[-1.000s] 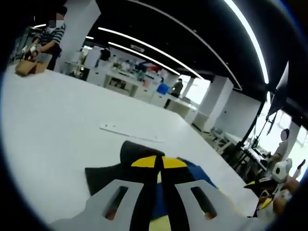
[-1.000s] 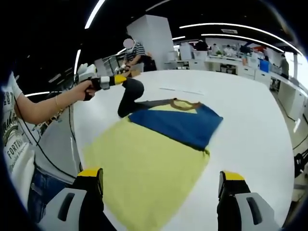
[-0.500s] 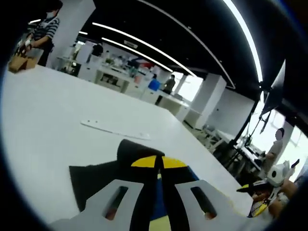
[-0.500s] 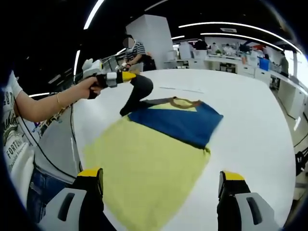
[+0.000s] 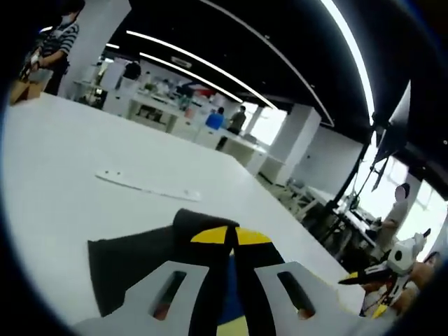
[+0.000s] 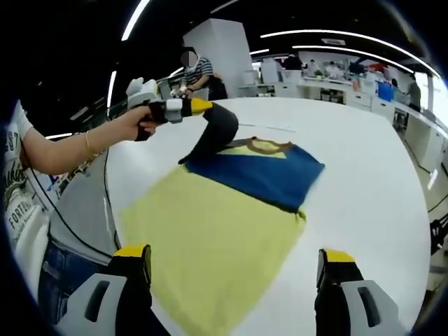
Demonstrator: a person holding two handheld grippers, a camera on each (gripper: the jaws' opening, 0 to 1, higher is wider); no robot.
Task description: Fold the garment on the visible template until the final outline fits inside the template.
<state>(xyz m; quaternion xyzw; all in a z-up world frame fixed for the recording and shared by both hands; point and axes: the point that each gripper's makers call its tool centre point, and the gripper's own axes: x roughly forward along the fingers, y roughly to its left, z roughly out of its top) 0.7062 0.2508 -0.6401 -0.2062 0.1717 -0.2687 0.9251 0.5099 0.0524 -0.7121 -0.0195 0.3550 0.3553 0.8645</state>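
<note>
One dark sleeve (image 6: 215,133) is being lifted off the white counter (image 6: 364,175) by the left gripper (image 6: 198,106), jaws pinching it. The garment (image 6: 224,217) is lying flat, mid-counter. Right gripper (image 6: 234,269) is hovering, jaws spread. Best to carry the sleeve inward, keeping it taut.

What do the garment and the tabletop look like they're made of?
The garment looks like soft matte knit fabric, probably cotton jersey: its dark sleeve drapes limply from the left gripper, and the yellow body lies flat with soft wrinkles. The table looks like a hard, smooth white laminate or painted board, faintly glossy; which one can't be told.
</note>
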